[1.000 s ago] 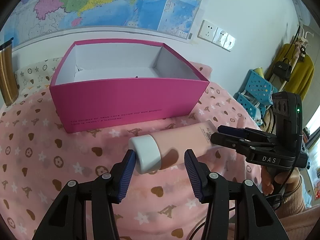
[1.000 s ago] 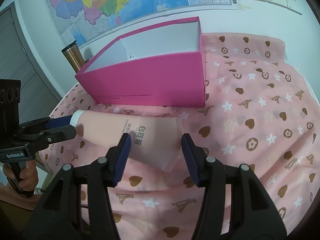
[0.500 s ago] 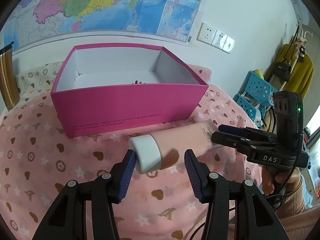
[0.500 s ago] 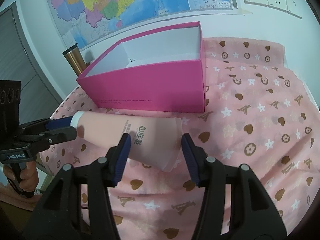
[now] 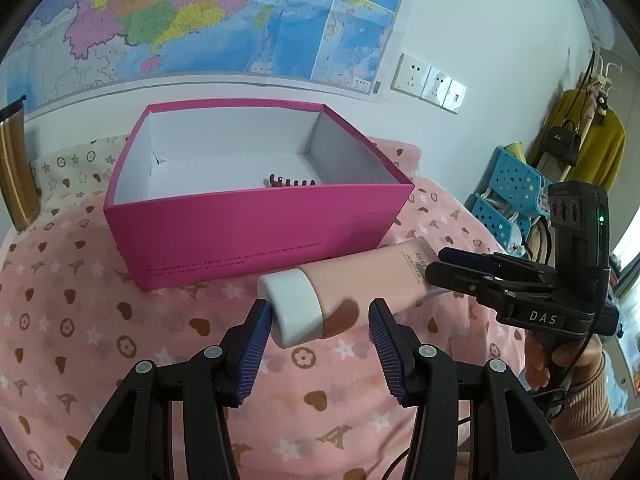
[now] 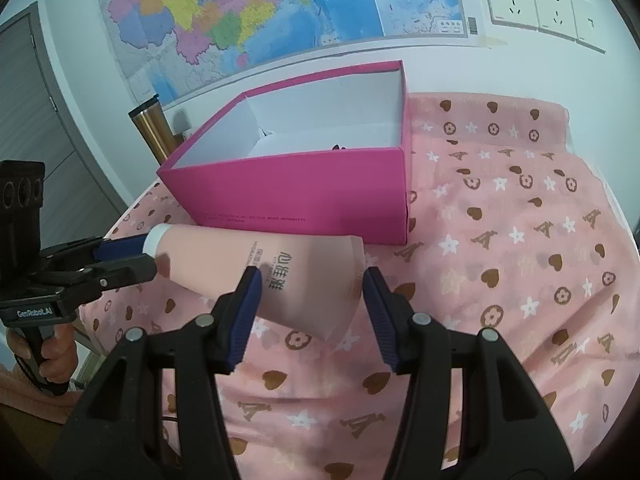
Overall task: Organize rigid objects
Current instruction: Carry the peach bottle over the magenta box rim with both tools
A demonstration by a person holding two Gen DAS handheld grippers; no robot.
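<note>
Tablecloth (image 5: 80, 320) below; tube (image 6: 280, 276) spans both tongs.

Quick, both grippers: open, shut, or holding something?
Left gripper: shut on the white cap end of the pink tube.
Right gripper: shut on the tube's flat crimped end.

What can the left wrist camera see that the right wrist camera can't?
Only the left wrist view shows the blue baskets and the yellow coat hanging at the far right, plus the comb-like teeth of the brown hair clip in the box. Only the right wrist view shows the grey door and the printing on the pink tube. Both show the pink box, the tube held between both grippers, the wall map, the sockets, the gold cup and the patterned cloth.
</note>
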